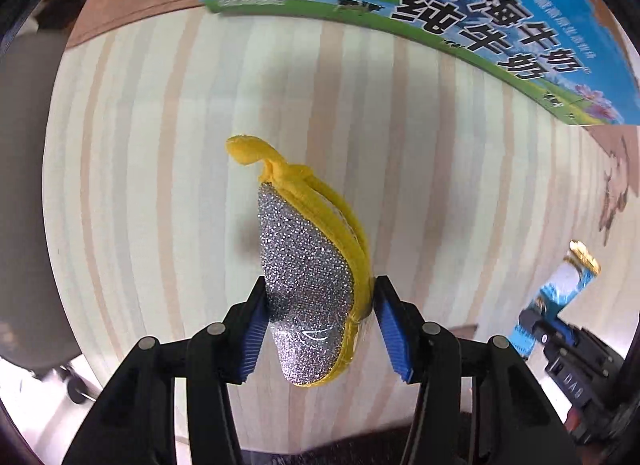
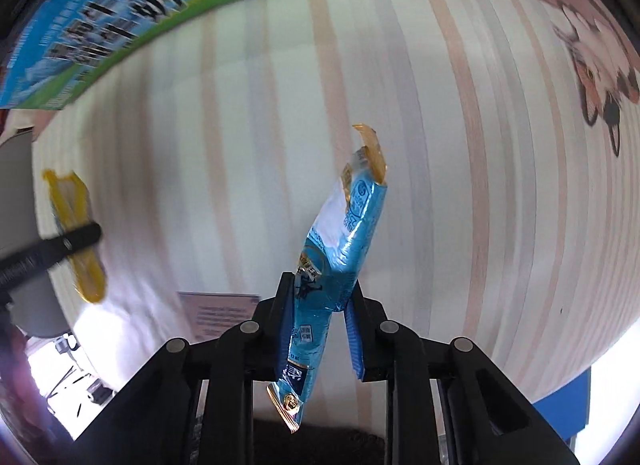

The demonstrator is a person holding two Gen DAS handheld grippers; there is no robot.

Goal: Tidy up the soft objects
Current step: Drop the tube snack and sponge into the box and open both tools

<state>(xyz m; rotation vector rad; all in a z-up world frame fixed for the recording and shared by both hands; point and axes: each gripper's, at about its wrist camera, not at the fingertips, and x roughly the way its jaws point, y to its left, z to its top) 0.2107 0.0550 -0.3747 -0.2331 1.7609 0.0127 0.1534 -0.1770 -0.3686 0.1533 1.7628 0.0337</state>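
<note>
Left tongs (image 1: 318, 329) clamp scrubber (image 1: 308, 281); right tongs (image 2: 318, 329) pinch packet (image 2: 340, 241).

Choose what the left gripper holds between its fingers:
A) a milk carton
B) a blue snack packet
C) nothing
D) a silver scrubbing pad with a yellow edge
D: the left gripper is closed on the silver scrubbing pad with a yellow edge; the blue snack packet is in the right gripper.

Left gripper (image 1: 320, 329) clamps a silver scouring pad (image 1: 308, 285) with yellow trim, blue finger pads (image 1: 253, 339) pressed on both sides. Pad held above striped tablecloth (image 1: 140, 165). Milk carton box (image 1: 460, 13) from 12 to 2 o'clock. Right gripper (image 1: 548, 325) at 4 o'clock, gripping a blue packet (image 1: 568, 277).
</note>
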